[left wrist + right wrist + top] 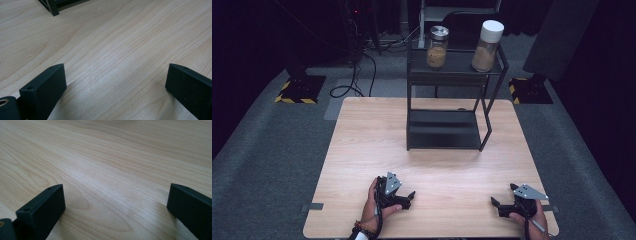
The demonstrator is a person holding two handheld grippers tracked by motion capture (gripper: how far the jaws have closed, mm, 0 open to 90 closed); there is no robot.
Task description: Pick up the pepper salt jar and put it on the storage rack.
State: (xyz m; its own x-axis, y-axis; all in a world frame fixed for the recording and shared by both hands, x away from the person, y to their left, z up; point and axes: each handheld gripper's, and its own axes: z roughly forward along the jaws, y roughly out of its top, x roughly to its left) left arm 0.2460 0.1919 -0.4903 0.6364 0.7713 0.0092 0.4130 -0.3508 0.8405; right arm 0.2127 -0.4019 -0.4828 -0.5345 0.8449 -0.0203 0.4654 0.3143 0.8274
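Observation:
Two jars stand on the top shelf of a black metal rack (pixel 447 131) at the far side of the wooden table (pixel 362 150). One is a glass jar with a silver lid (pixel 437 47), the other a taller jar with a white lid (pixel 487 46); both hold a tan filling. My left gripper (pixel 409 198) rests on the table near its front edge, held in a hand, open, nothing between its fingers (pixel 45 87). My right gripper (pixel 499 196) rests at the front right, also open over bare wood, with its fingers (pixel 42 206) wide apart.
The rack's lower shelf (pixel 442 129) is bare, and a corner of the rack (pixel 52 6) shows in the left gripper view. Beyond the table lie grey carpet, cables (pixel 354 82) and stand bases with yellow-black tape (pixel 297 92).

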